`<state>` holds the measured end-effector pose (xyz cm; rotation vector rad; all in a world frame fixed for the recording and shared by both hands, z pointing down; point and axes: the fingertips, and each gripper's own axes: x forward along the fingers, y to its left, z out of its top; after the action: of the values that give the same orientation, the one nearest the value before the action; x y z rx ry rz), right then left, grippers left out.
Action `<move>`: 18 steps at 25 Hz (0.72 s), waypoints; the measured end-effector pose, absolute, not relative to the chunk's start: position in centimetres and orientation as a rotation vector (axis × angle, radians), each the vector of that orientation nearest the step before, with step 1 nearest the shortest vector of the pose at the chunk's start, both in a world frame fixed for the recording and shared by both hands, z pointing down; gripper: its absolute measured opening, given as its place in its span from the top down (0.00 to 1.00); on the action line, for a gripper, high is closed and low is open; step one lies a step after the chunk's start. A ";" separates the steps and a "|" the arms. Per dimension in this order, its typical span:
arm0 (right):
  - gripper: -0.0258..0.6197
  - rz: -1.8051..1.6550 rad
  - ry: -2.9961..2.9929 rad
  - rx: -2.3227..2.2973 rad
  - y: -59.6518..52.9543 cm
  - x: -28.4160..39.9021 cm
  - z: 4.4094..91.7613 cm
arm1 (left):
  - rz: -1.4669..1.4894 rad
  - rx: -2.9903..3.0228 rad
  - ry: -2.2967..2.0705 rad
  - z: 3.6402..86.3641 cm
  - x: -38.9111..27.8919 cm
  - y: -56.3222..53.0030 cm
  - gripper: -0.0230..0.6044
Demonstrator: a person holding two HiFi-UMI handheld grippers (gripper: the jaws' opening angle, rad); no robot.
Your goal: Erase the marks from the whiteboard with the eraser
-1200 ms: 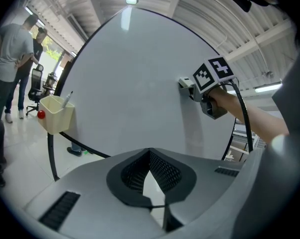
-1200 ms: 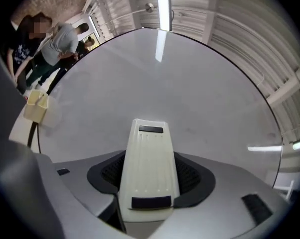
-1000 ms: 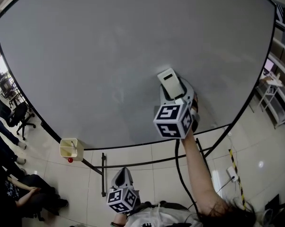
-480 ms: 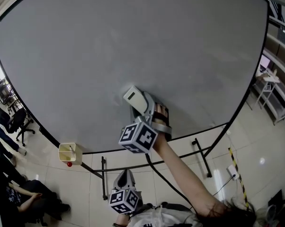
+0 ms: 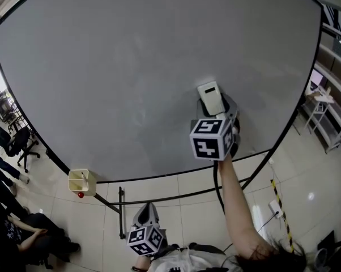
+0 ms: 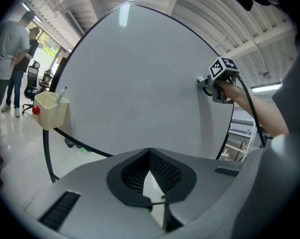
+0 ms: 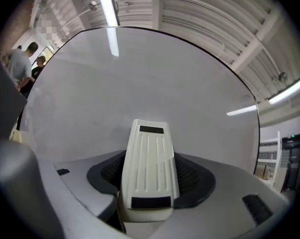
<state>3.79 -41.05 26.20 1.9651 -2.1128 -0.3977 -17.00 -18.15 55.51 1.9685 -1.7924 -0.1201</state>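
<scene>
The whiteboard (image 5: 131, 67) looks almost clean, with only faint smears left near its centre. The right gripper (image 5: 218, 113) pinches the eraser (image 5: 211, 98) against the board's 5 o'clock area. The left gripper (image 5: 148, 211) hangs low, pressed together on nothing. A cream holder (image 5: 81, 180) at the board's 8 o'clock edge carries one marker (image 6: 63, 92).

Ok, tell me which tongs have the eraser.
The right tongs, shut on the eraser up at the whiteboard. The left tongs are shut and empty, held low.
</scene>
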 end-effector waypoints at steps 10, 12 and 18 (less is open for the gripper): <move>0.51 -0.602 -2.074 1.669 -38.7 -5.9 31.3 | -0.139 1.948 -1.811 54.0 -15.7 -17.3 0.97; 0.51 -0.436 -2.070 1.828 -40.1 0.5 31.1 | -0.137 1.927 -1.830 54.3 -16.6 -17.2 0.97; 0.51 -0.126 -2.151 1.991 -41.0 5.7 32.1 | -0.126 1.903 -1.841 54.9 -17.5 -16.8 0.97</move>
<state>5.72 -41.01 32.12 1.9913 -2.1513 -0.1260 -17.54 -16.84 54.86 1.9031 -1.8409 -0.1257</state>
